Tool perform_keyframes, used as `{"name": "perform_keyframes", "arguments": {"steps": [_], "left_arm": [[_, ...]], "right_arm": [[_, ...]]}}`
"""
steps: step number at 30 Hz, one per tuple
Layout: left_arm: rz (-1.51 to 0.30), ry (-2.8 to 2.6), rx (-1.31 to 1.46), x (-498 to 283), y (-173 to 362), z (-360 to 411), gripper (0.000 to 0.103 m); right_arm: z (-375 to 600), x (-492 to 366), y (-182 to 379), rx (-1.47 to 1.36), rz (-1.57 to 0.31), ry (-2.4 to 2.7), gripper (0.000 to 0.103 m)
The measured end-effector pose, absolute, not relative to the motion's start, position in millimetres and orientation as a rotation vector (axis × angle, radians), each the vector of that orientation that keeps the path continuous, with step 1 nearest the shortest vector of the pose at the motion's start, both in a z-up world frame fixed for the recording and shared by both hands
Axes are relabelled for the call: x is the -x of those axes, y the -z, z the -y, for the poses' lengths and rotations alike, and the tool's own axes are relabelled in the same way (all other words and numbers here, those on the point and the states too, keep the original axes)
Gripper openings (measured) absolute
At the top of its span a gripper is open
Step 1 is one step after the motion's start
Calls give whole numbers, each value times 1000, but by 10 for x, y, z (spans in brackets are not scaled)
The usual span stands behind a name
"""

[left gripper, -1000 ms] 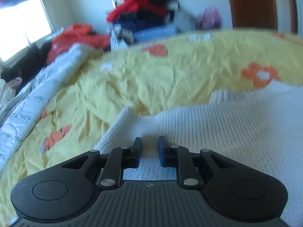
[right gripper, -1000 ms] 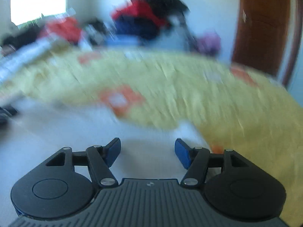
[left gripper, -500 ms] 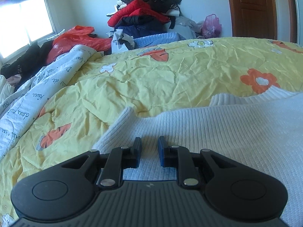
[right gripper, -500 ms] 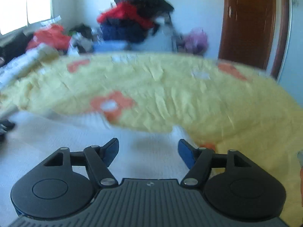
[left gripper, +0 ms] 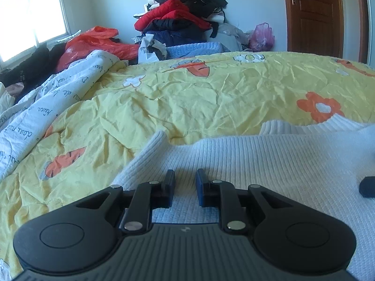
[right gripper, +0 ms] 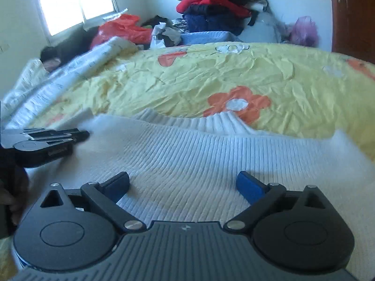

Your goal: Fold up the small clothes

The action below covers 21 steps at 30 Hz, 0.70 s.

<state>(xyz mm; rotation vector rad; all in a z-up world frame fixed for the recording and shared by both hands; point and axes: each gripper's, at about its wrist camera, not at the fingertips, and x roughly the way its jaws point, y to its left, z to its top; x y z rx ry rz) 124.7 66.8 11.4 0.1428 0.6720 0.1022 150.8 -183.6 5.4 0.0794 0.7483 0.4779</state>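
A white ribbed knit sweater lies flat on the yellow flowered bedspread, its collar towards the far side. My left gripper rests over the sweater's left part beside a raised folded edge. Its jaws are nearly closed with a narrow gap, and no fabric shows pinched between them. It also appears in the right wrist view as the left gripper. My right gripper hovers over the sweater's middle. Its jaws are opening wide, with only flat knit beneath them.
A white printed quilt lies bunched along the bed's left side. Beyond the bed stand a pile of clothes, red plastic bags and a pink bag. A wooden door is at the far right, a window at the left.
The right gripper's jaws have spread much wider and its view has swung left, bringing the left gripper into sight. The left gripper has stayed put with its jaws unchanged.
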Motion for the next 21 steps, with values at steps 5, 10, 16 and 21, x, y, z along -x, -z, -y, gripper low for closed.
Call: {"name": "perform_keyframes", "arguments": {"steps": [5,10,16,21], "left_arm": [[-624,-116,-91,-1047,-242,-788,24],[-452,-200,143,-121,-555,-1219,90],[-515,-204,666,771,-358,-1770,91],[-596,-137,835,750,-120,-1781,90]], "right_arm": [[1818,-1461,-47,-74,-739,-476,98],[1888,-1395,-53,-108,-712,-476,98],[1923,-1402,-62,-138,-705,-487,98],[1934,-1385,-66,-149,-701,-490,98]]}}
